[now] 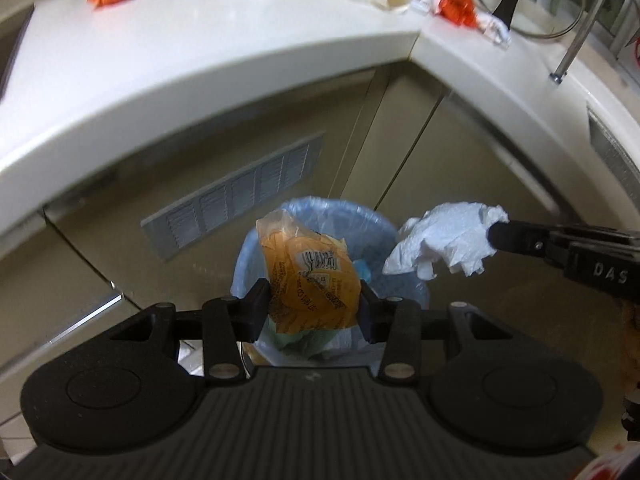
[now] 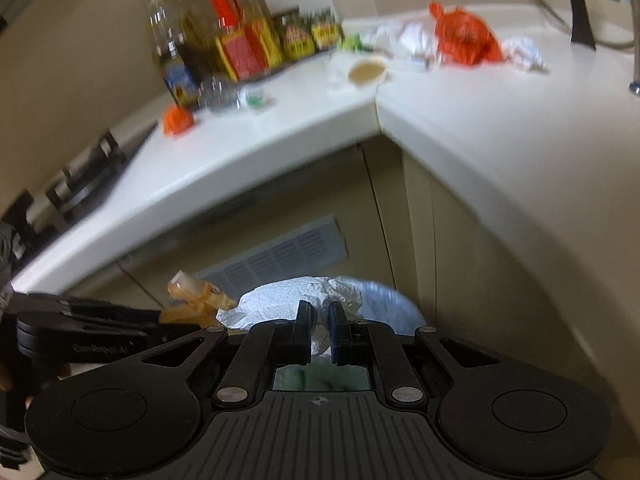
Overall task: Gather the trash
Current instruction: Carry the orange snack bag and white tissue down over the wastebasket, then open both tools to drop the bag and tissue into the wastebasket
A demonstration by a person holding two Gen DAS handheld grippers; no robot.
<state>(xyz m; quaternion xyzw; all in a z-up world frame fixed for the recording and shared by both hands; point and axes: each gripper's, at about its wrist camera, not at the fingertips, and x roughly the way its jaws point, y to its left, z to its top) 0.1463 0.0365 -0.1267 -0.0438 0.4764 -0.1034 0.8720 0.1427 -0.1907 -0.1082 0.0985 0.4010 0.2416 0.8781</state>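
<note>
- The white counter (image 1: 208, 64) bends round an inside corner, with beige cupboard doors and a slatted vent (image 1: 236, 200) below it.
- Along the counter's back edge stand bottles (image 2: 224, 40) and jars; an orange bag (image 2: 464, 38), crumpled white paper (image 2: 524, 54), a paper cup (image 2: 368, 72) lying on its side and a small orange wad (image 2: 178, 120) lie scattered near the corner.
- On the floor under the corner sits a bin (image 1: 372, 220) lined with a pale blue bag, some rubbish already inside; nothing covers its mouth.
- The left gripper (image 1: 316, 304) has its jaws clenched on an orange wrapper (image 1: 308, 276), one pad on each side.
- The wrapper hangs right over the bin's mouth, its long axis running away from the camera, its crinkled clear end pointing toward the cupboard.
- The right gripper (image 2: 319, 328) has its jaws nearly closed, pinching a crumpled white paper towel (image 2: 288, 300).
- The towel hangs over the bin's right rim, just beside the wrapper, bunched with no clear long axis.
</note>
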